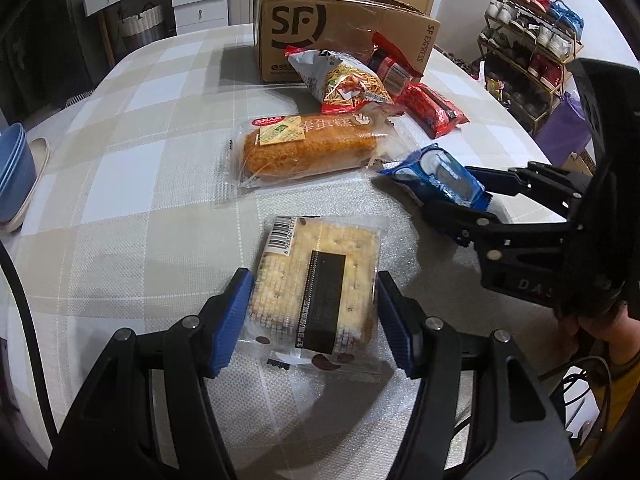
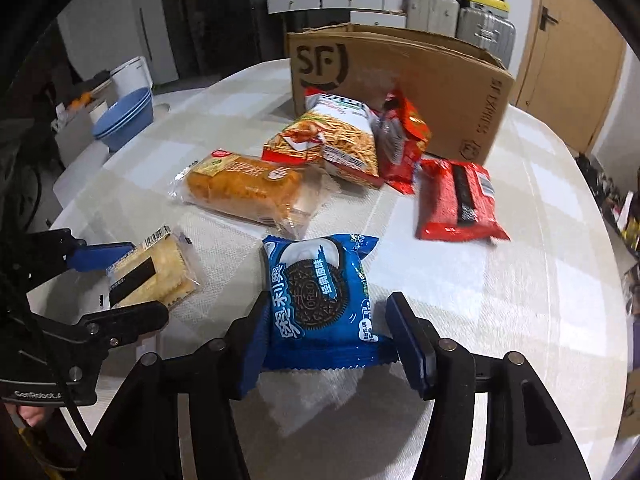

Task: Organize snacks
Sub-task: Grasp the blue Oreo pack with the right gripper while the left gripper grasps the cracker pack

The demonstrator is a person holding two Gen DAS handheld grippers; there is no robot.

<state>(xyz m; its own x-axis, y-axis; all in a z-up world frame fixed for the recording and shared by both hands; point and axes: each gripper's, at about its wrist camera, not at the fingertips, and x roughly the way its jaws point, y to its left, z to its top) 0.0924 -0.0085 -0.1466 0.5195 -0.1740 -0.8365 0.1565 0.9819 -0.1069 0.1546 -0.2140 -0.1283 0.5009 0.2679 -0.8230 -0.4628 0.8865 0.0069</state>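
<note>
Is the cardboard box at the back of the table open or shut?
Open: the cardboard box has its top flaps standing up. Whether anything is inside cannot be seen.

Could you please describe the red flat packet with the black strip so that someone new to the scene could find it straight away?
Start at the big SF cardboard box at the far side of the checked table. Just in front of its right-hand corner lies the red flat packet, alone and flat on the cloth. Unlike the crumpled red bag beside the noodle-stick bag, it has a black strip and a white barcode label.

A blue Oreo packet [image 2: 320,300], red snack packs [image 2: 460,200] and a brown box [image 2: 440,92] lie on beige-and-white checked cloth [image 1: 120,160].
</note>
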